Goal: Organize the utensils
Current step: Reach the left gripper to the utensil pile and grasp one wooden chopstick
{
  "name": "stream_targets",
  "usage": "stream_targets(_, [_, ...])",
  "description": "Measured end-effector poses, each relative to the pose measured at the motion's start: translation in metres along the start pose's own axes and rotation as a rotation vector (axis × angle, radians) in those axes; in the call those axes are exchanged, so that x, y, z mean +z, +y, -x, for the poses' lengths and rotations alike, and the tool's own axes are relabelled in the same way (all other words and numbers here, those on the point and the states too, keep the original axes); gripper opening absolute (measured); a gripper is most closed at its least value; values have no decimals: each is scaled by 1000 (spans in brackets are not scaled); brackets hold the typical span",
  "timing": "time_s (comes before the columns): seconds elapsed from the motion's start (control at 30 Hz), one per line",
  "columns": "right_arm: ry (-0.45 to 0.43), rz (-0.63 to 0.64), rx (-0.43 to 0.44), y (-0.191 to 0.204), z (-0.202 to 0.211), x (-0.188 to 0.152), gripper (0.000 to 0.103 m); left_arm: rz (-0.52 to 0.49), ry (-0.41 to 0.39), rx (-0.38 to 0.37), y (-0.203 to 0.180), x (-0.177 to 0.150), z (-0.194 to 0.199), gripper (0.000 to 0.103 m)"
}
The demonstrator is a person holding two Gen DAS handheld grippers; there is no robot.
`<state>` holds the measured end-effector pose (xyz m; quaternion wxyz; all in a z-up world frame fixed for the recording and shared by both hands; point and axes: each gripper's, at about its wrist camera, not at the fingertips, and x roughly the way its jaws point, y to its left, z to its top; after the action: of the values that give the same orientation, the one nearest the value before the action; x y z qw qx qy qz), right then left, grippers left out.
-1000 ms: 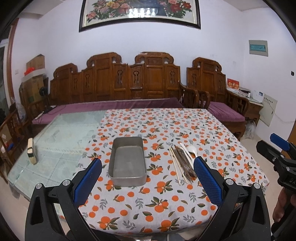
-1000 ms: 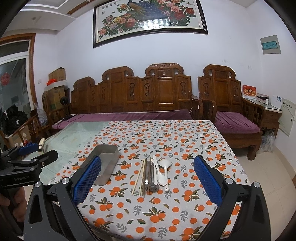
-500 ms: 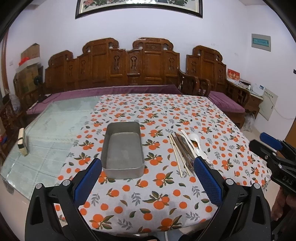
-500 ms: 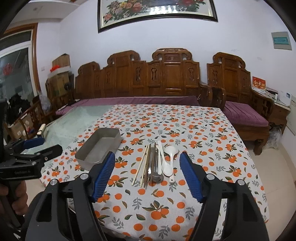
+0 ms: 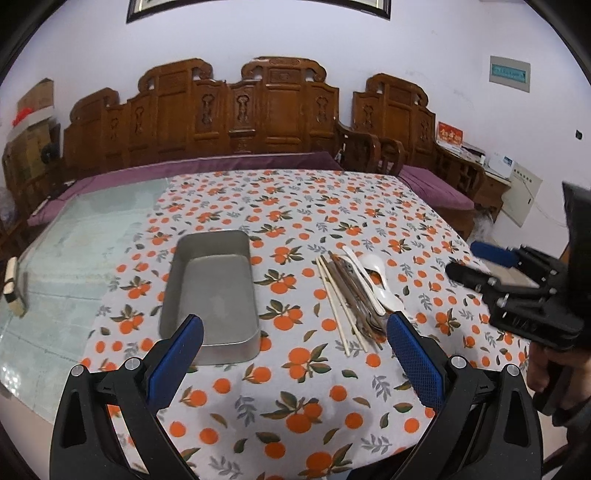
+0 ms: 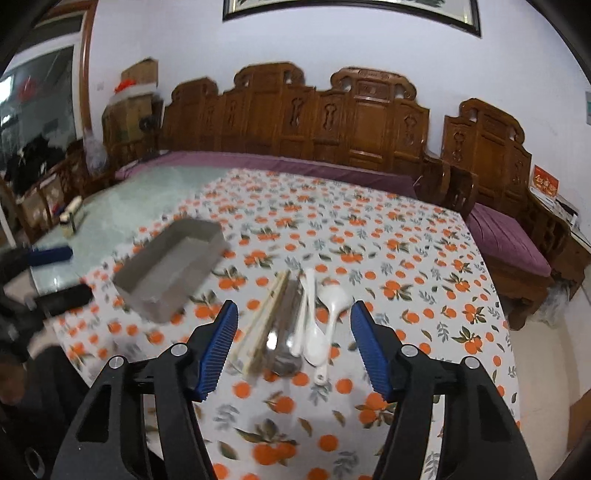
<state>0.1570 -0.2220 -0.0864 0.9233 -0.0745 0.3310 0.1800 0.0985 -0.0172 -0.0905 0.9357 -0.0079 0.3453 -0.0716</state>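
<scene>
place: home living room | evidence: carved wooden sofa [image 5: 258, 114], purple cushion [image 6: 509, 240], framed painting [image 6: 351, 11], orange-print tablecloth [image 5: 295, 206]

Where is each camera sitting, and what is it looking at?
Left wrist: on the left gripper, facing the metal tray and utensils; the right gripper shows at the right edge.
Right wrist: on the right gripper, just above the utensils; the left gripper shows at the left edge.
Both share the tray, utensils and tablecloth.
</scene>
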Motion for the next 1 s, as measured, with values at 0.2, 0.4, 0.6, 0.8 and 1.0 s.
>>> stream_targets(0.2, [94,-41,74,-17,-38,-32,57,-23,44,-11,-11,-2,-26,88])
stream_targets(0.4, [163,-81,154,-11,-76,-48,43,-25,86,-20,-16,-9,-51,81])
stream_targets(0.6, [234,-137,211,-4,-107,-59,33,-20,121,-19,-14,-17,-62,79])
stream_targets(0.8, [246,-117,140,3,-115,-59,24,-8,141,-24,-12,-26,-67,77])
stream_targets(1.0, [264,-120,108,-3,-114,-58,5,-15,160,-29,-19,-32,-75,76])
